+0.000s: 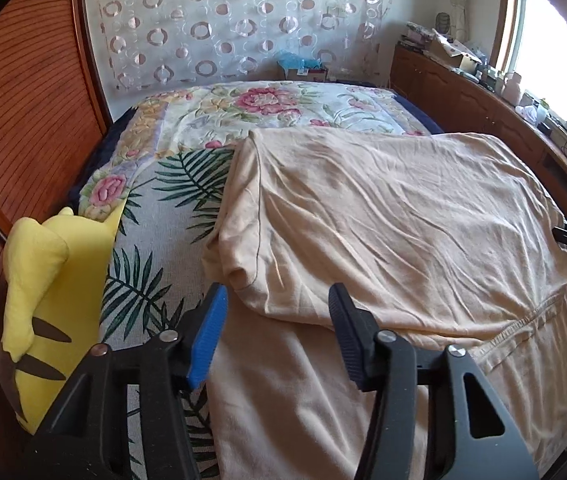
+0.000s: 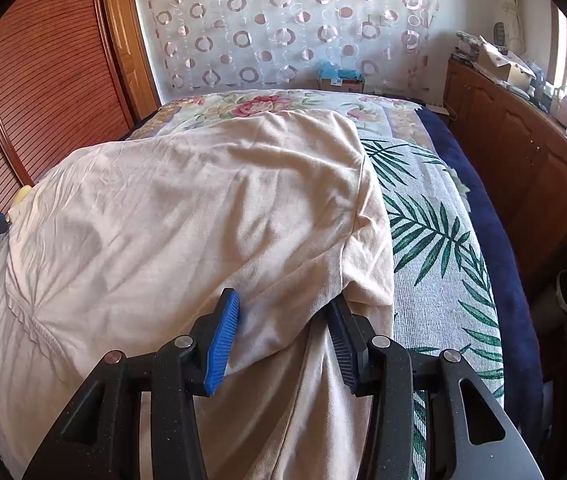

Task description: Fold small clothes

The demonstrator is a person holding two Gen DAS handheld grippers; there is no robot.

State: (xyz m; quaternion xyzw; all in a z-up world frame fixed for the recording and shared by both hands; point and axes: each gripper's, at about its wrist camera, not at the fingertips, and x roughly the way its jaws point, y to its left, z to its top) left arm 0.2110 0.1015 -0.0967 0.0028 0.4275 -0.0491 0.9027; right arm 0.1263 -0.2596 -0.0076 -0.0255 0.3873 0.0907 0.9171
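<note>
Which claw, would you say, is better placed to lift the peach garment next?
Right, probably. The right claw has the peach garment bunched between its pads; the left claw only straddles a folded corner, pads apart.

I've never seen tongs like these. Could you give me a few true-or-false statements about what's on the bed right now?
1. A pale peach cotton garment lies folded over on itself on the bed. True.
2. A yellow plush toy with brown stripes sits at the bed's left edge. True.
3. The palm-leaf patterned bedcover is plain white. False: it carries green palm leaves on a light ground.
4. The left tongs are shut tight with nothing between them. False: their pads stand apart over the garment's folded corner.
5. The right tongs have garment fabric between their pads. True.
6. The circle-patterned sheer curtain hangs beyond the bed's far end. True.
</note>
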